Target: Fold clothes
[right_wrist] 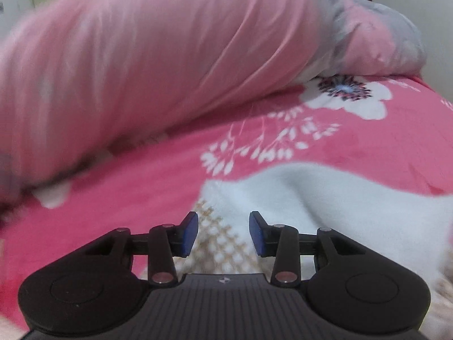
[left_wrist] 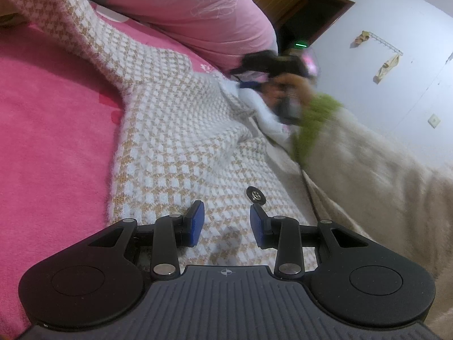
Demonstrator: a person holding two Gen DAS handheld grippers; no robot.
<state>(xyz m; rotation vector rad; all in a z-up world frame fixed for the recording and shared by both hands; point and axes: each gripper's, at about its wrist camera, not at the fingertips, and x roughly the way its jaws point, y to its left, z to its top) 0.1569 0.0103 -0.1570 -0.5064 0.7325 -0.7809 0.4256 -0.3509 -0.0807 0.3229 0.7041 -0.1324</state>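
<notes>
A fuzzy white-and-tan houndstooth cardigan point(left_wrist: 175, 130) lies spread on a pink bed sheet point(left_wrist: 48, 130), one sleeve point(left_wrist: 65, 19) stretching to the upper left. A dark button point(left_wrist: 255, 194) sits near its edge. My left gripper point(left_wrist: 227, 222) hovers open just above the cardigan's lower part, nothing between its blue pads. In the right wrist view, my right gripper point(right_wrist: 223, 233) is open over the cardigan point(right_wrist: 223, 243), where a white fuzzy fold point(right_wrist: 325, 198) shows. The right gripper point(left_wrist: 286, 96) shows blurred in the left view, held by a hand in a green sleeve.
A big pink duvet point(right_wrist: 141, 65) is heaped at the back of the bed. The sheet has a white flower print point(right_wrist: 351, 96). A beige blanket point(left_wrist: 376, 170) lies to the cardigan's right. A white wall with hooks point(left_wrist: 388, 45) and a dark doorway point(left_wrist: 314, 17) stand beyond.
</notes>
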